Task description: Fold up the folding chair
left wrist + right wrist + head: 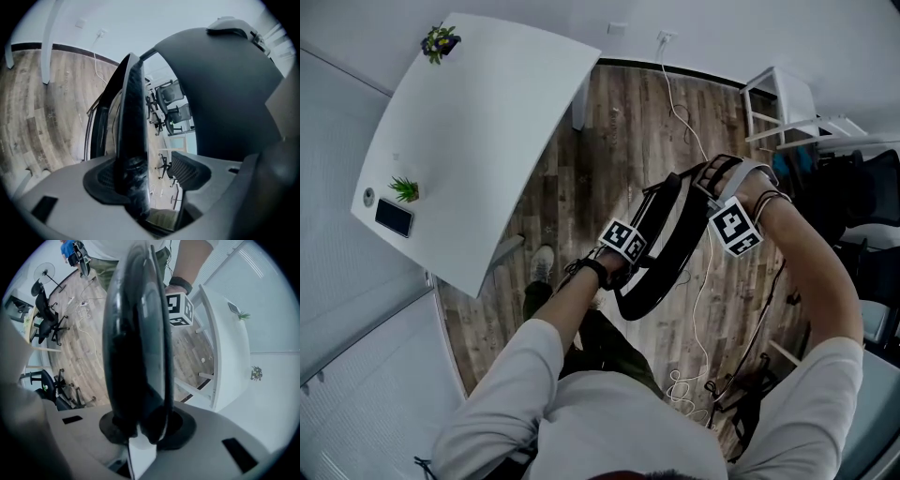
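In the head view the black folding chair hangs over the wooden floor, held up between my two grippers. My left gripper is at its left side. In the left gripper view a thin black edge of the chair lies against the left pad, while the right pad stands apart with a gap; this gripper is open. A dark rounded chair panel fills that view's right. My right gripper grips the top end. In the right gripper view this gripper is shut on the chair's black rim.
A white table stands at the left, with a phone and two small plants on it. A white cable trails over the floor. A white stool is at the back right. Office chairs stand behind me.
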A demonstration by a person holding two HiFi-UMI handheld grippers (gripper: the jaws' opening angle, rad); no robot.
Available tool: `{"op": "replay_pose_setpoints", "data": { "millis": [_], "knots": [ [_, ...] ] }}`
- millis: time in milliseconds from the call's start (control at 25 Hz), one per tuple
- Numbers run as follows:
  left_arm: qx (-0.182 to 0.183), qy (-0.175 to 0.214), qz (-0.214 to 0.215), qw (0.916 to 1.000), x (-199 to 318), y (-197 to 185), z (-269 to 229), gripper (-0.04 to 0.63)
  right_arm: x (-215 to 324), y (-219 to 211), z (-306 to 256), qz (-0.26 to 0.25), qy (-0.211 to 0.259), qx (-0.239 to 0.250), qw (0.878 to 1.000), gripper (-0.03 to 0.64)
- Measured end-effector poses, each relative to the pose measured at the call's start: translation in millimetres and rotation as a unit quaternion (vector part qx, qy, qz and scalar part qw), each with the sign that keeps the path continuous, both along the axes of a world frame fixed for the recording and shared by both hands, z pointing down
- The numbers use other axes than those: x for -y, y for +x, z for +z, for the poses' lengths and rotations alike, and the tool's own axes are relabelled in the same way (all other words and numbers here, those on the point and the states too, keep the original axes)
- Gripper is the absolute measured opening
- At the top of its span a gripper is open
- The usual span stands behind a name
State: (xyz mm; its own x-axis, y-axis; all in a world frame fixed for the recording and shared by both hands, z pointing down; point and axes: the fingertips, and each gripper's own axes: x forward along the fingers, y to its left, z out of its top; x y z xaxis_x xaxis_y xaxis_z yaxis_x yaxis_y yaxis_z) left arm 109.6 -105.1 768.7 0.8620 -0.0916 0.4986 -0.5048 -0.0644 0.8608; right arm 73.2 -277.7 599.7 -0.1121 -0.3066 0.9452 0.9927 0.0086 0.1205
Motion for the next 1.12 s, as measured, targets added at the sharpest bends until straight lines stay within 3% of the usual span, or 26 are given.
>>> {"op": "replay_pose_setpoints", "data": {
  "millis": [360, 840, 1120],
  "knots": [
    [0.01, -0.002, -0.026, 0.9996, -6, -71, -10, 0.276, -9, -65, -13, -0.011, -0.008, 0.02, 1.0, 0.089],
    [0.054, 0.013, -0.028, 0.9981, -11, -174, -19, 0.305, -18, -155, -25, 0.002, -0.012, 0.034, 0.999, 0.091],
    [0.073, 0.013, -0.035, 0.9966, -12, -215, -19, 0.307, -20, -196, -25, 0.002, -0.017, 0.038, 0.999, 0.092]
  ]
}}
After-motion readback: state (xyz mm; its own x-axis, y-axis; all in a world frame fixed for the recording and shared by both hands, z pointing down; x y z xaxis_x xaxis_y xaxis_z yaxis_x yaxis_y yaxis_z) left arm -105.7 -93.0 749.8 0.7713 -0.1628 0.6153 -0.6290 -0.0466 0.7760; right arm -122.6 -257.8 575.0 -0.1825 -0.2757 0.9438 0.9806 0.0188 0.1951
